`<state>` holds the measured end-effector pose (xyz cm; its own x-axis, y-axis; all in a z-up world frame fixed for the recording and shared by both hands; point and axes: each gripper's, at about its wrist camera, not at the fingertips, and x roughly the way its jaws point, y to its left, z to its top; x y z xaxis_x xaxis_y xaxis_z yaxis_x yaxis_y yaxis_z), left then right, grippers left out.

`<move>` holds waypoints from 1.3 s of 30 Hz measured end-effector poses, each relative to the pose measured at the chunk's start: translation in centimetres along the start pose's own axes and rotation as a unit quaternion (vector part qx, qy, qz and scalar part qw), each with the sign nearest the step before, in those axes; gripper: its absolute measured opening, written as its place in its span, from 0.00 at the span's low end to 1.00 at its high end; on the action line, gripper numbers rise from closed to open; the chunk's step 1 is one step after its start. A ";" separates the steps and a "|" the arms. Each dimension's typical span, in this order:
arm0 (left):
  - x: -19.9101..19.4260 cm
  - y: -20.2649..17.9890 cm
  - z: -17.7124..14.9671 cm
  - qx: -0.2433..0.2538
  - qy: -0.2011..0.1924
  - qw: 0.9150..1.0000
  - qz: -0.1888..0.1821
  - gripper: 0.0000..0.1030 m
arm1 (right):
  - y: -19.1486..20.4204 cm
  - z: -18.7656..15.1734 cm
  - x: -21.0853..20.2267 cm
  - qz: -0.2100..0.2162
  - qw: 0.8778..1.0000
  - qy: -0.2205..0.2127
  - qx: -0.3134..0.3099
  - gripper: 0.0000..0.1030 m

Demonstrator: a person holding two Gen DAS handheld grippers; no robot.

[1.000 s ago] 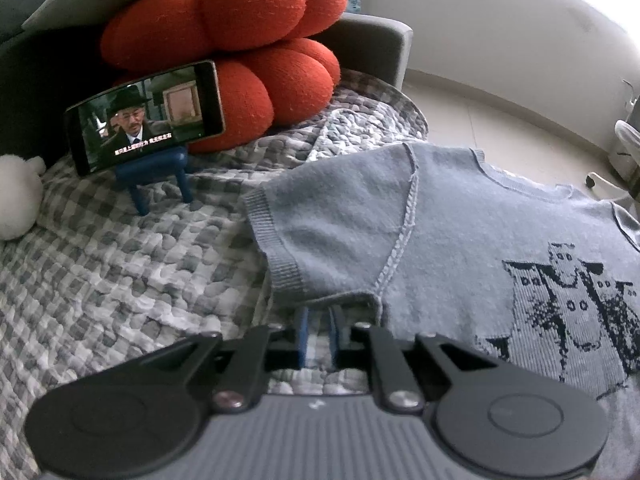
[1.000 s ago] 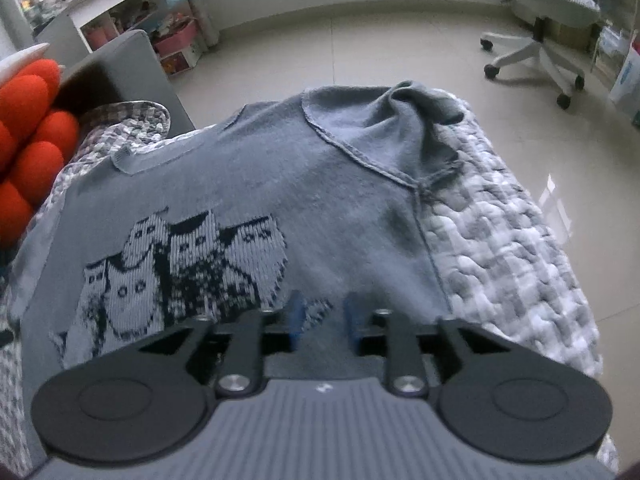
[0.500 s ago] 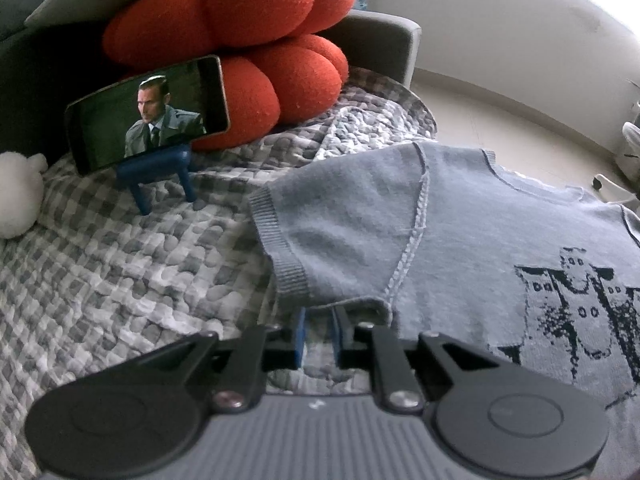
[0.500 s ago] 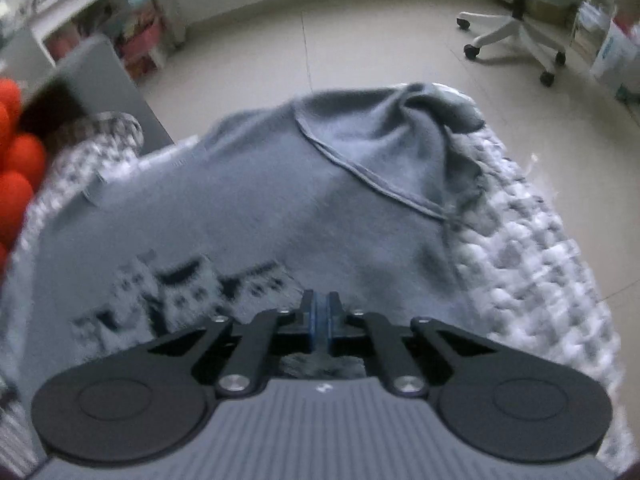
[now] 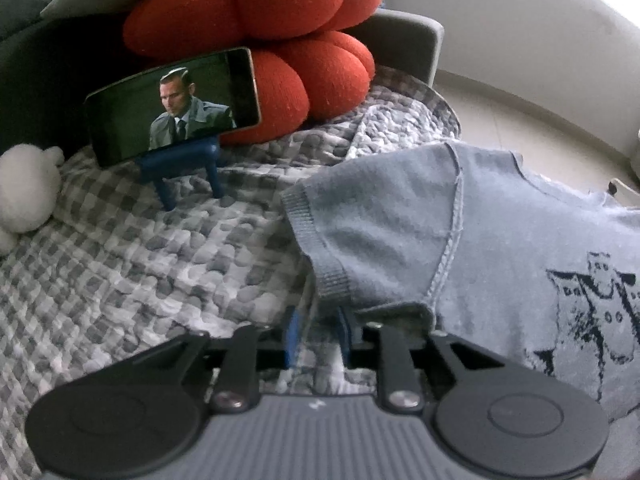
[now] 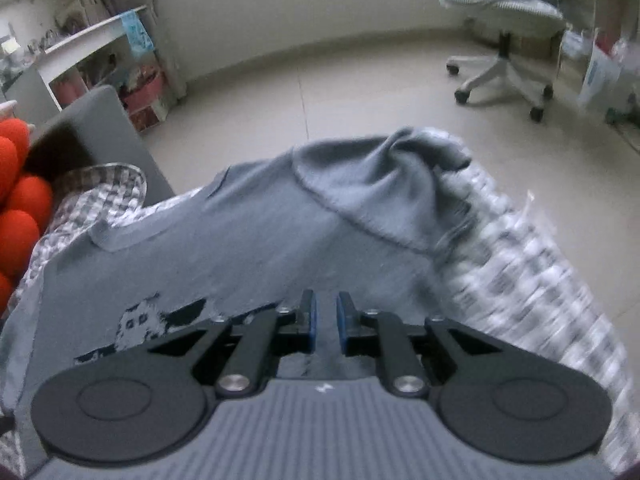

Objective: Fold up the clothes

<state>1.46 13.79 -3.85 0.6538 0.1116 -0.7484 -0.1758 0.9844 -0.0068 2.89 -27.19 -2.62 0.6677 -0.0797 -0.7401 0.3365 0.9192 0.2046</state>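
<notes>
Half a second ago the right gripper had its blue pads pressed together over the sweater; now they stand slightly apart with a narrow gap between them, and the view is blurred by motion. On the other side, the left gripper has spread a little wider than before and sits at the lower edge of the near sleeve.

A grey knitted sweater lies spread on a grey-and-white checked blanket that covers a sofa. Its short sleeve, with a ribbed cuff, lies flat just ahead of the left gripper, whose fingers are open and hold nothing; the right one sits under the sleeve's bottom edge. A dark owl pattern shows on the chest.

From the right wrist view, the sweater lies beneath the gripper, with its far sleeve bunched up near the blanket's edge. The owl pattern shows to the left.

Behind the blanket, a phone playing a video rests on a blue stand in front of a red knotted cushion. A white plush toy sits at the left. An office chair stands on the tiled floor.
</notes>
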 end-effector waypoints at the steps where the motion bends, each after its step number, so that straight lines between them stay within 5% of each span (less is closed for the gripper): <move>1: 0.0 0.0 0.0 -0.003 0.000 1.000 -0.003 0.24 | -0.8 0.1 0.2 -0.001 1.000 0.000 0.009 0.16; 6: 0.5 -0.5 0.2 -0.024 0.009 0.999 -0.024 0.25 | -3.6 0.3 1.3 0.004 0.999 0.014 0.037 0.21; 8: 0.6 -0.6 0.3 -0.030 0.009 0.999 -0.030 0.26 | -3.9 0.2 1.5 0.010 0.999 0.013 0.043 0.39; 22: 2.3 -0.5 1.4 -0.075 0.002 0.997 -0.037 0.41 | -4.0 1.2 3.2 0.017 0.997 -0.044 0.054 0.40; 25: 2.7 -0.8 1.7 -0.078 -0.001 0.996 -0.033 0.42 | -3.7 1.6 3.9 0.011 0.997 -0.050 0.054 0.32; 26: 2.9 -0.9 1.8 -0.079 -0.002 0.996 -0.031 0.41 | -3.5 1.6 4.2 0.002 0.998 -0.051 0.048 0.21; 27: 3.0 -1.0 1.9 -0.080 -0.003 0.996 -0.030 0.28 | -3.3 1.7 4.4 -0.011 0.998 -0.053 0.038 0.11; 29: 3.4 -1.2 2.2 -0.082 -0.005 0.996 -0.027 0.09 | -3.1 1.8 4.6 -0.023 0.998 -0.059 0.028 0.07; 35: 3.0 -0.1 3.3 -0.115 -0.038 0.992 -0.020 0.06 | -2.9 2.8 3.0 -0.036 0.992 -0.116 0.042 0.03; 39: 3.9 0.3 3.2 -0.119 -0.005 0.992 -0.028 0.08 | -2.0 2.6 3.5 -0.091 0.992 -0.086 -0.010 0.05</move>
<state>6.32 14.91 -4.68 0.6753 0.0597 -0.7351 -0.3070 0.9290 -0.2066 6.29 -30.32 -3.98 0.7011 -0.3088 -0.6428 0.4500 0.8908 0.0630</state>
